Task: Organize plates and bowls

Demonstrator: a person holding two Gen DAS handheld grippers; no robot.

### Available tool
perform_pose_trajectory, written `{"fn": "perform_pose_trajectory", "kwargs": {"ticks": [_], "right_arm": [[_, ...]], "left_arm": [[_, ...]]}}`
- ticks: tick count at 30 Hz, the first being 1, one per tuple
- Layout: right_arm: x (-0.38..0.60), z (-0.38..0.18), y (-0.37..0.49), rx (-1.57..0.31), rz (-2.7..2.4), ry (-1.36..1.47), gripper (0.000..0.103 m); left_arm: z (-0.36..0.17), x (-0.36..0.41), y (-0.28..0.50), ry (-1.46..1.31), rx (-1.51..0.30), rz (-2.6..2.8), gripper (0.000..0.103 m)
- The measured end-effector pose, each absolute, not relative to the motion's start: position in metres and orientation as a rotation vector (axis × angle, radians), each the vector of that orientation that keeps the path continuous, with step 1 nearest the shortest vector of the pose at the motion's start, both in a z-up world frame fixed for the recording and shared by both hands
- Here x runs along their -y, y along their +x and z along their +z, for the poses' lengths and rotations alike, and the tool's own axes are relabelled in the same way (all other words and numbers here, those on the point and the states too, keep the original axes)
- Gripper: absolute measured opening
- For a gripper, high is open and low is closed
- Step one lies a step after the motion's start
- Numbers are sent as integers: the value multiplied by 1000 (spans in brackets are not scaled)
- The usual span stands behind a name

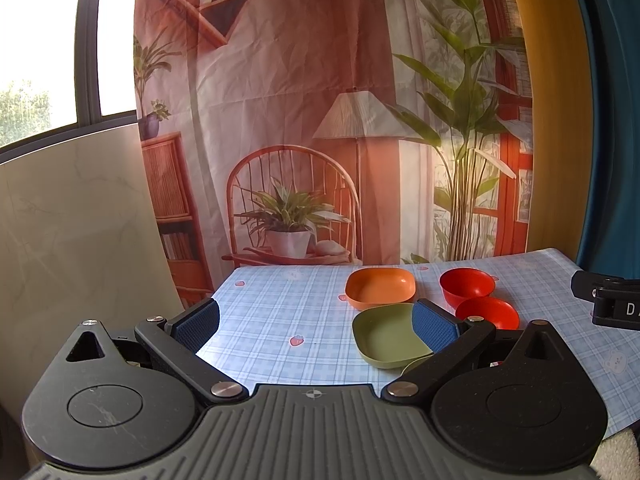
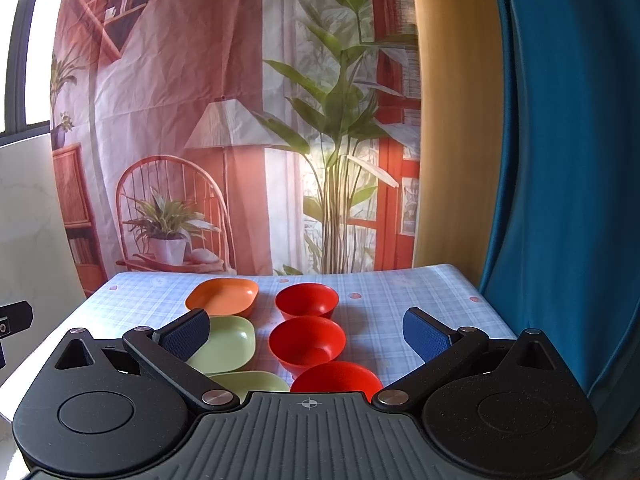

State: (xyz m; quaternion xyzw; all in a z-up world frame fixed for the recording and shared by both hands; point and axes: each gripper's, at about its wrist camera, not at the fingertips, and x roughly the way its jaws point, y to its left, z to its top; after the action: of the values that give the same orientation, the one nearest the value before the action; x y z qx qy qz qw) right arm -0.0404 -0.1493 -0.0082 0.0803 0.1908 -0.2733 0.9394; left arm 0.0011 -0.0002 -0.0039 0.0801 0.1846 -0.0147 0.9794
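Both grippers are hovering over the near edge of the table (image 2: 400, 300), the one with the blue checked cloth, and neither is holding anything.

The right gripper (image 2: 306, 330) has its fingers spread wide. Using the middle red bowl (image 2: 307, 342) as the anchor: it sits right in the gap between the two blue pads, not touching either. Another red bowl (image 2: 307, 300) is just behind it, and a third red bowl (image 2: 336, 376) is in front, partly hidden by the gripper body. To the middle bowl's left is a green plate (image 2: 228, 344), half tucked behind the left pad (image 2: 186, 336). A second green plate (image 2: 252, 382) lies nearer the camera, and an orange plate (image 2: 222, 296) sits farther back.

The left gripper (image 1: 316, 326) is also released, pads wide apart. From its view there's only bare cloth between the fingers; the green plate (image 1: 386, 334) sits off by its right pad (image 1: 434, 326), which overlaps the plate's edge in view.
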Motion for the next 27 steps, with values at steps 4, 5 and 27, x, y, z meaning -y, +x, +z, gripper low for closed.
{"fn": "perform_pose_trajectory", "kwargs": {"ticks": [4,5,27], "right_arm": [[150,-8,-40,-389,-558,164,103],[150,-8,-40,-389,-557,164,103],[150,-9,-40,-390,-557,166,103]], "left_arm": [[-5,1,1,160,-374,-28,103],[-5,1,1,160,-375,-28,103],[-6,2,6,158,-400,-42,103]]}}
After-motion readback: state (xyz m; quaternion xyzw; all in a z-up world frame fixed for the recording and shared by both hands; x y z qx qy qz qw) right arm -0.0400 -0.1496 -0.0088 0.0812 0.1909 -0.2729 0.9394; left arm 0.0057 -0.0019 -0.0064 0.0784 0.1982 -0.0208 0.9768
